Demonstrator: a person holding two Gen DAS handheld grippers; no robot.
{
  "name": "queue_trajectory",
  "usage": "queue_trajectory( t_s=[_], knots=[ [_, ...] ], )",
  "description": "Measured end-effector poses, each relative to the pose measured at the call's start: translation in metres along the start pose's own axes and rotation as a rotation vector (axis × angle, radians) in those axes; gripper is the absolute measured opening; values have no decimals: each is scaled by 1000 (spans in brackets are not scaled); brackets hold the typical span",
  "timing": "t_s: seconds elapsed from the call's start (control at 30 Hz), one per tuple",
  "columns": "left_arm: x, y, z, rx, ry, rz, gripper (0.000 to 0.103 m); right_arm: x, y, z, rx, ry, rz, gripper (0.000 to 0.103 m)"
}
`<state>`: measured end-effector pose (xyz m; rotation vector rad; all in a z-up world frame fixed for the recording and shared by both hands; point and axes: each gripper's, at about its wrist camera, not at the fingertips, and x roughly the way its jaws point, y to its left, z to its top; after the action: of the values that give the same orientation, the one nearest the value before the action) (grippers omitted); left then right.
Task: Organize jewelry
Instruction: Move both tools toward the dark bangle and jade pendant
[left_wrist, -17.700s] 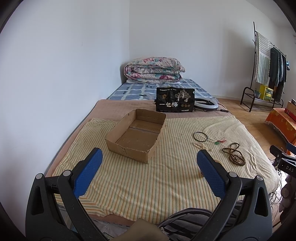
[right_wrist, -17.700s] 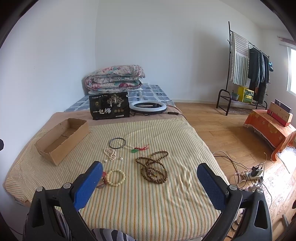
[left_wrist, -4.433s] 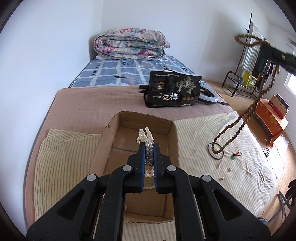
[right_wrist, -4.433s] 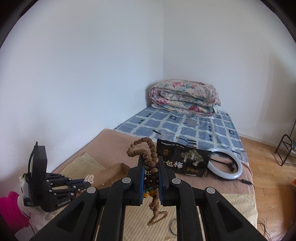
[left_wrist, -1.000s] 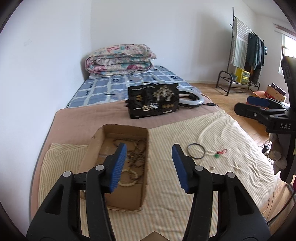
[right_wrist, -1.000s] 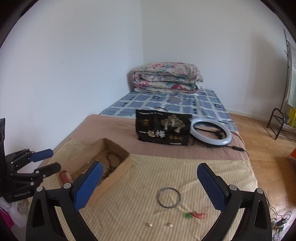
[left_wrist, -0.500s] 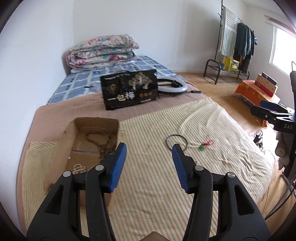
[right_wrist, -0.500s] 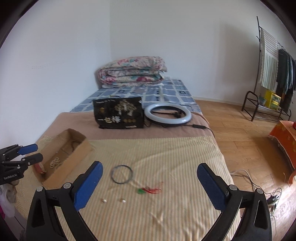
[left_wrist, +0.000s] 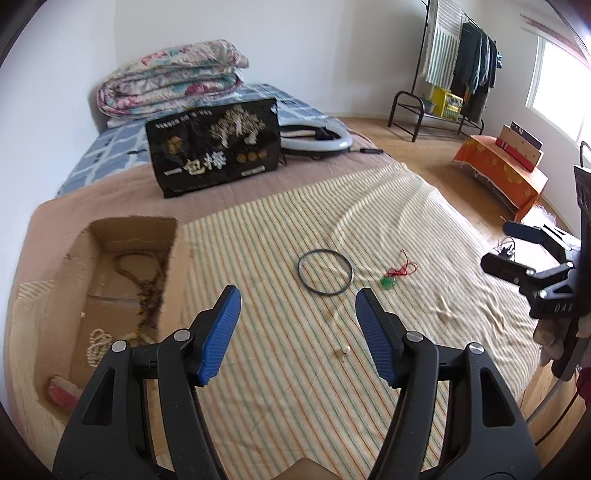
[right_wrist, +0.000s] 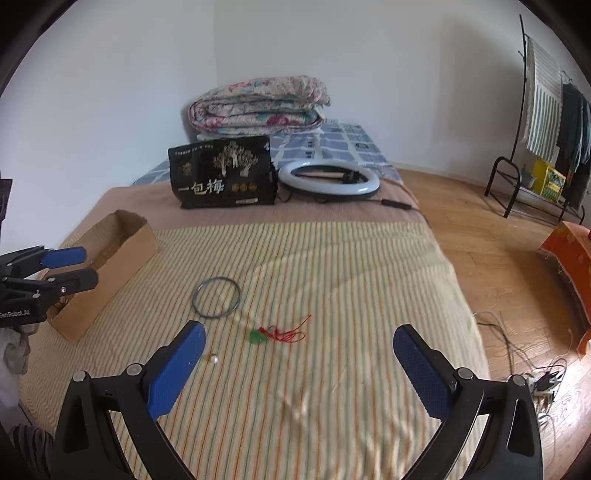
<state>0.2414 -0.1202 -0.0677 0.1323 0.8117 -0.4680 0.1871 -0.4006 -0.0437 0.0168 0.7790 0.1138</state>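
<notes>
Cardboard box (left_wrist: 122, 295) in the left wrist view sits at the left of the striped cloth (left_wrist: 388, 206) and holds a brown bead strand (left_wrist: 146, 284) and a pale bead bracelet (left_wrist: 96, 341); the left gripper (left_wrist: 297, 328) hangs above the cloth, jaws apart and empty, with the dark ring (left_wrist: 325, 272) and green pendant (left_wrist: 388, 283) beyond it. In the right wrist view the right gripper (right_wrist: 299, 360) is spread wide, holding nothing, above the cloth (right_wrist: 332, 258); ring (right_wrist: 217, 297), pendant (right_wrist: 256, 336) and a small pearl (right_wrist: 214, 358) lie loose right of the box (right_wrist: 110, 266).
</notes>
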Motion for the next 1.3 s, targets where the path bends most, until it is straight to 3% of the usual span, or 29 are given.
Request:
queue_trajectory(
  t_s=[0.27, 0.4, 0.6, 0.7, 1.3],
  knots=[
    [33, -4, -17, 20, 60, -16, 67, 34, 17, -25, -49, 66, 44, 102],
    [40, -7, -23, 40, 68, -26, 67, 46, 22, -34, -52, 85, 74, 95],
    [54, -13, -31, 57, 89, -41, 67, 60, 23, -41, -51, 108, 72, 94],
    [61, -16, -29, 58, 91, -47, 67, 69, 19, -40, -41, 116, 58, 87],
    [132, -22, -8, 58, 140, -67, 67, 121, 23, -36, -85, 146, 48, 74]
  ],
)
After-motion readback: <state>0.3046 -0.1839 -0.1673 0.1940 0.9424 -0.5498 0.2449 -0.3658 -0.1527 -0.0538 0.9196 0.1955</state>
